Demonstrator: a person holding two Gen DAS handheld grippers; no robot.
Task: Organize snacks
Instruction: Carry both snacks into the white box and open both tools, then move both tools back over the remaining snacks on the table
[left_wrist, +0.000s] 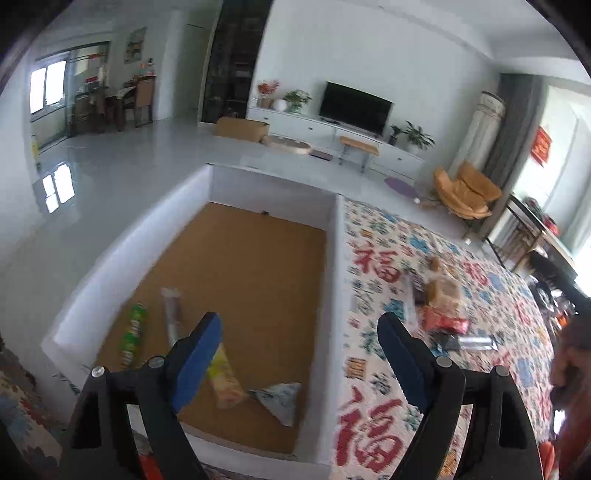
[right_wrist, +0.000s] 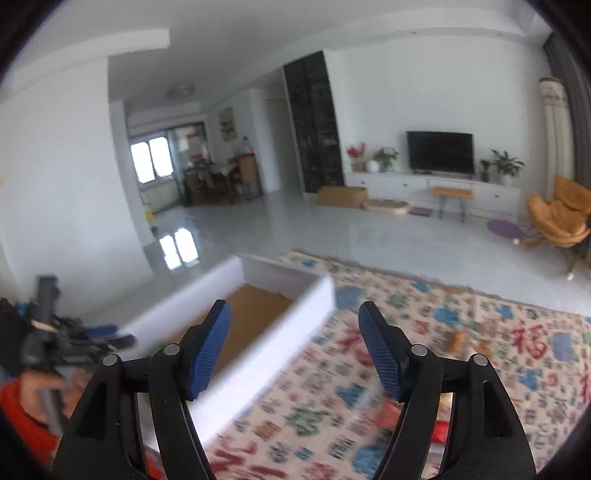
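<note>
My left gripper (left_wrist: 299, 354) hides the near end of the yellow packet (left_wrist: 225, 376) in the white box (left_wrist: 332, 280). Snack pile (left_wrist: 443, 306) right of centre on the patterned cloth (left_wrist: 376, 369): smeared, wrappers unreadable. Right-wrist view: cloth blurred; something red and orange (right_wrist: 439, 428), perhaps packets, behind my right gripper (right_wrist: 295, 350). Lower left, the other gripper streaked, cut by the edge.

One white box (left_wrist: 334, 280) holds four snack packets: one green (left_wrist: 132, 334), one grey (left_wrist: 171, 310), one yellow (left_wrist: 225, 380), one pale (left_wrist: 280, 400). Two open grippers; one television (left_wrist: 354, 107); one orange armchair (left_wrist: 465, 190).
</note>
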